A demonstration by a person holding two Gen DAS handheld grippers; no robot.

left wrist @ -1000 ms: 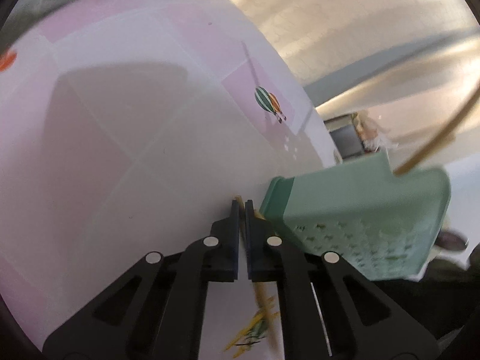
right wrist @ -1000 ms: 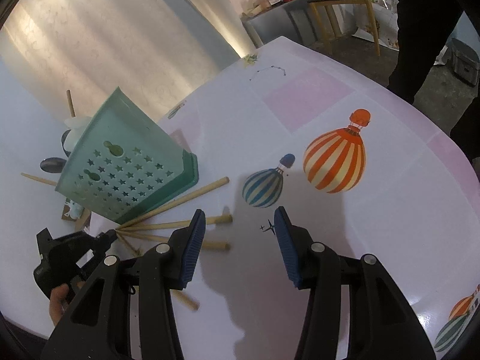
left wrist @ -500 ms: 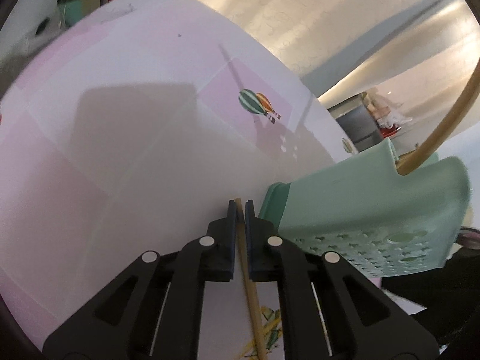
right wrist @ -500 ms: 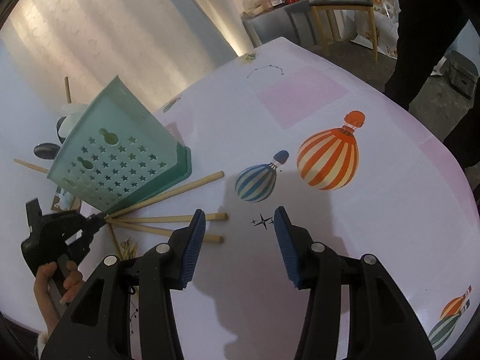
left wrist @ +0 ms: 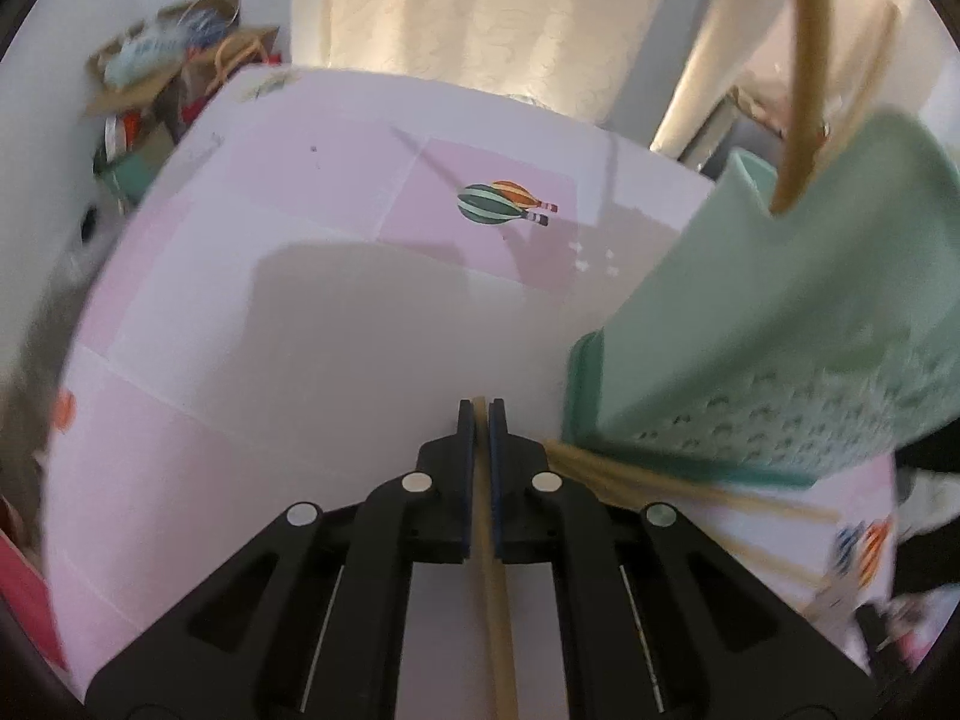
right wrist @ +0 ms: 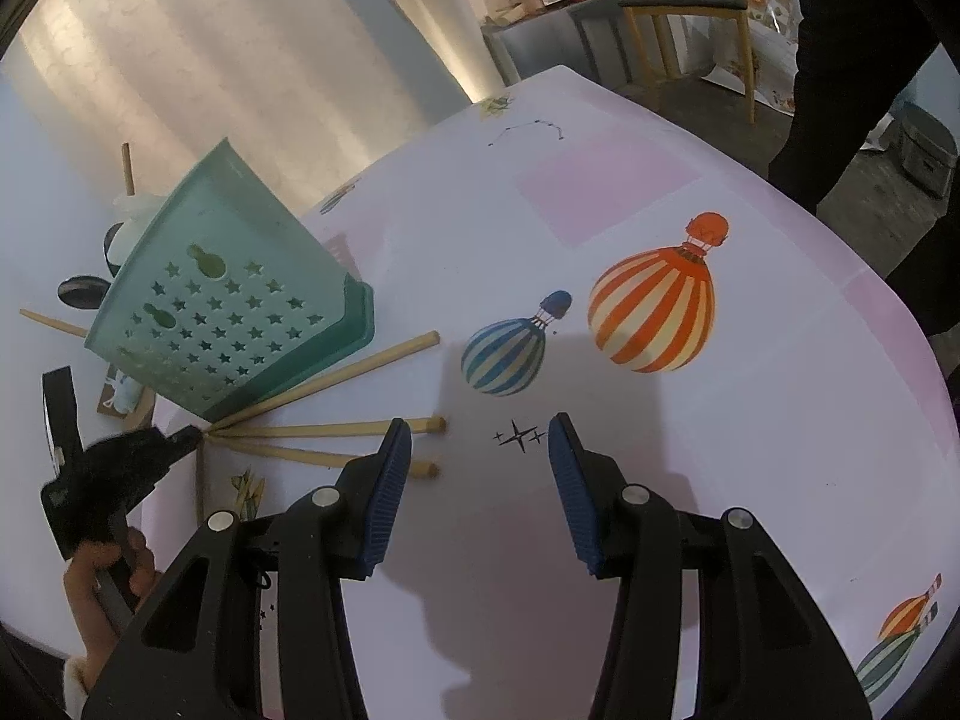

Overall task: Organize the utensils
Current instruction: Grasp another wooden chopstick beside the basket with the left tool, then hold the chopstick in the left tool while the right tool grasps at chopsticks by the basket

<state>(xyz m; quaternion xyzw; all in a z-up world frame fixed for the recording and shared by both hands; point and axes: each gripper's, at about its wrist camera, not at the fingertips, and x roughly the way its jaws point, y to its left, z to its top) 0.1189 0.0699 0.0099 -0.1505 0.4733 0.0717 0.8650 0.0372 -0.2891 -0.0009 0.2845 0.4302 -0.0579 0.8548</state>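
Table (right wrist: 690, 192): loose chopsticks (right wrist: 336, 431), right view

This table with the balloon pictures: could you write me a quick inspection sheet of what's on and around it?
Surface: table under a pale pink and white cloth printed with hot-air balloons.
Job's things: green holder with star-shaped holes, standing tilted; three chopsticks fanned on the cloth beside it; one chopstick in the left gripper; more poke out of the holder's top.
Clutter: nothing seen on the table.
Grippers: left gripper shut on the one chopstick; right gripper open, above the cloth, holding nothing.
Cables: nothing seen.
Surroundings: curtain, chair, a person in dark clothes, bags on the floor.
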